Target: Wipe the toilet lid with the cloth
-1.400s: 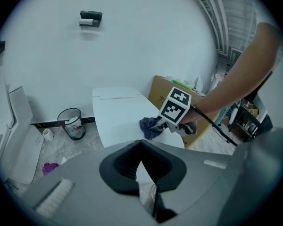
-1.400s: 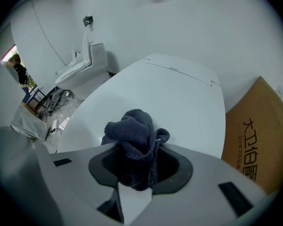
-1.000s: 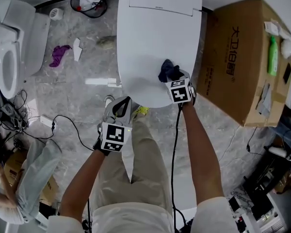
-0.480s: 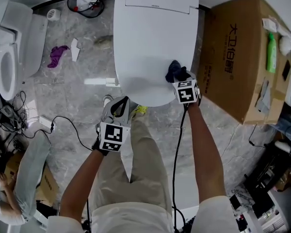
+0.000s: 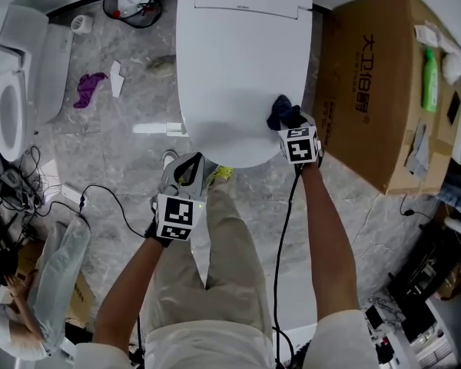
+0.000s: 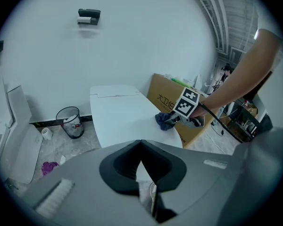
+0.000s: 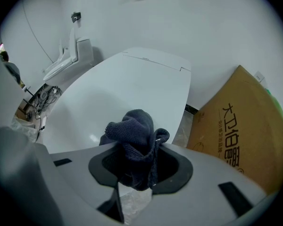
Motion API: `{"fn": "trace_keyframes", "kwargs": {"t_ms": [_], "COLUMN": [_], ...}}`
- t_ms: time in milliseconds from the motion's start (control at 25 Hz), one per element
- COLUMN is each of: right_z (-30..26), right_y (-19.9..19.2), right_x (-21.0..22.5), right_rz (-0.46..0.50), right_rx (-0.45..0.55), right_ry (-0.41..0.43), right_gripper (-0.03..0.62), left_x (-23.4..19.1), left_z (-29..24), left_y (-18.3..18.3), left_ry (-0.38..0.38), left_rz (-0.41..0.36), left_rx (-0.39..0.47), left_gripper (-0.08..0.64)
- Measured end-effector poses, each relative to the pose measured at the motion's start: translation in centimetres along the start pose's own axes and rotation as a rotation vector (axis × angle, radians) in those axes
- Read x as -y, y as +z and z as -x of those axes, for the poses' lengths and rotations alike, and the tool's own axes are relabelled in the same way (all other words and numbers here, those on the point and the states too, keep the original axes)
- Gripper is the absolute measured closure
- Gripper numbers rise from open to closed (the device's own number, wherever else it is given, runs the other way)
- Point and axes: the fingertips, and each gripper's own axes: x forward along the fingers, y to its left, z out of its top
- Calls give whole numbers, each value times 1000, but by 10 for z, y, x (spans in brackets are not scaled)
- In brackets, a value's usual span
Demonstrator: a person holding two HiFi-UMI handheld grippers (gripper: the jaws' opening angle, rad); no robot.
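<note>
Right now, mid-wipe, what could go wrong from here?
1. The cloth is a bunched wad in the right tool, so little fabric meets the toilet lid. The tool's hard tips may scrape the lid.
2. The wad sits at the lid's right front edge, beside the cardboard box. A stroke further right could slip off the lid or knock the box.
</note>
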Motion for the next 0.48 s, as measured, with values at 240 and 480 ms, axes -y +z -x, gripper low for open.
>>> {"fn": "trace_keyframes", "kwargs": {"t_ms": [240,480], "right_z": [1,6], "right_y": [-6,-21], "right_x": [12,29], "right_rz": [-42,-97], "right_rx": [5,0], "right_ry": [-5,-41], "right_gripper": [459,459], "left_x": [-5,-12], "left_z": [1,9], "left_y": [0,-6], "left_ry": [8,25], "left_rz": [7,14], "left_rx": [1,9], "left_gripper": [560,560]}}
